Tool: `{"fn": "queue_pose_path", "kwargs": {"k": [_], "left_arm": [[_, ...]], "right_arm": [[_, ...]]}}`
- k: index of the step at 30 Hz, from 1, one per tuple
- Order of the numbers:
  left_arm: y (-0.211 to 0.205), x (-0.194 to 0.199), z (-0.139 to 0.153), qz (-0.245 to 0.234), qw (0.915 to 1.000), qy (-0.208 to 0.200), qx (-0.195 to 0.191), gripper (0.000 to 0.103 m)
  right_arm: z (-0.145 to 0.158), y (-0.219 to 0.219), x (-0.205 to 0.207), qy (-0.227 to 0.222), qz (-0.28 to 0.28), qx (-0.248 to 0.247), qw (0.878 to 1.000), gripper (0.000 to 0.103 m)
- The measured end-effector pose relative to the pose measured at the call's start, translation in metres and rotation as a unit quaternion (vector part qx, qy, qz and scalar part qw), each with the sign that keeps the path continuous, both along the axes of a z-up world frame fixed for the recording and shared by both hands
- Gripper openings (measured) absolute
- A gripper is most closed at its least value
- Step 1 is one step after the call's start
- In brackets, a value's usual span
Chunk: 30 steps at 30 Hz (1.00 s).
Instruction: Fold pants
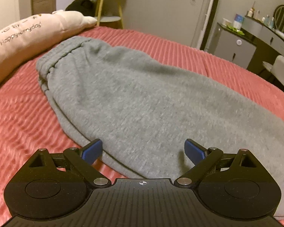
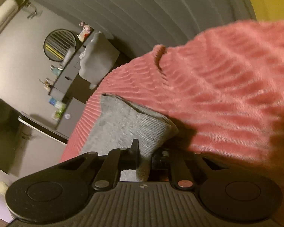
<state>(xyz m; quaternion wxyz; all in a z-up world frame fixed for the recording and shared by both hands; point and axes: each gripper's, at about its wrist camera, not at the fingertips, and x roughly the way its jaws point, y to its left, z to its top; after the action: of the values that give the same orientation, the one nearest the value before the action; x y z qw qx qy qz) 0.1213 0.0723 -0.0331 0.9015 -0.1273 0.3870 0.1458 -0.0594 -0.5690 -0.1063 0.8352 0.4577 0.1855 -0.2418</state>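
Pants: grey sweatpants, folded lengthwise, stretched across the middle of the left wrist view from the elastic waistband at upper left down to lower right.
Waistband: gathered and bunched, lying just beside the pillow's lower edge (touching or not, cannot tell).
Bed cover: ribbed pink-red blanket under the pants, filling the left and the right edge of that view.
Pillow: cream plush cushion with stitched lettering, upper left, resting on the blanket.
Left gripper: hovering low in the frame, blue pads spread wide apart, nothing clasped; the near edge of the grey fabric lying between and below them.
Right gripper: bottom centre of the right wrist view, jaws drawn close together and pinching a ribbed grey cuff of the pants.
Cuff: rising from between the black fingers, fanning out toward the centre of the frame, its far corner standing up against the blanket.
Blanket, right view: same pink ribbed cover, blurred, filling the right half.
Background, left view: yellow-legged side table at top centre, grey cabinet and a cluttered dresser at upper right.
Background, right view: round mirror at upper left, grey curtain folds across the top (whole view tilted).
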Motion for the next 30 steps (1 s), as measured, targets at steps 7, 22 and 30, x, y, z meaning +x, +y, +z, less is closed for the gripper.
{"fn": "queue_pose_path", "kwargs": {"k": [7,22,30], "left_arm": [[0.007,-0.002,0.001,0.006,0.9995,-0.014,-0.027,0.098],[-0.012,-0.012,0.015,-0.087,0.9946,-0.046,-0.034,0.099],[-0.035,-0.006,0.010,-0.172,0.9830,-0.032,-0.056,0.099]], "right_arm": [[0.077,0.066,0.031,0.028,0.057,-0.191,0.980,0.008],[0.063,0.365,0.128,0.068,0.475,-0.368,0.796,0.009],[0.072,0.328,0.102,0.006,0.475,-0.215,0.853,0.069]]}}
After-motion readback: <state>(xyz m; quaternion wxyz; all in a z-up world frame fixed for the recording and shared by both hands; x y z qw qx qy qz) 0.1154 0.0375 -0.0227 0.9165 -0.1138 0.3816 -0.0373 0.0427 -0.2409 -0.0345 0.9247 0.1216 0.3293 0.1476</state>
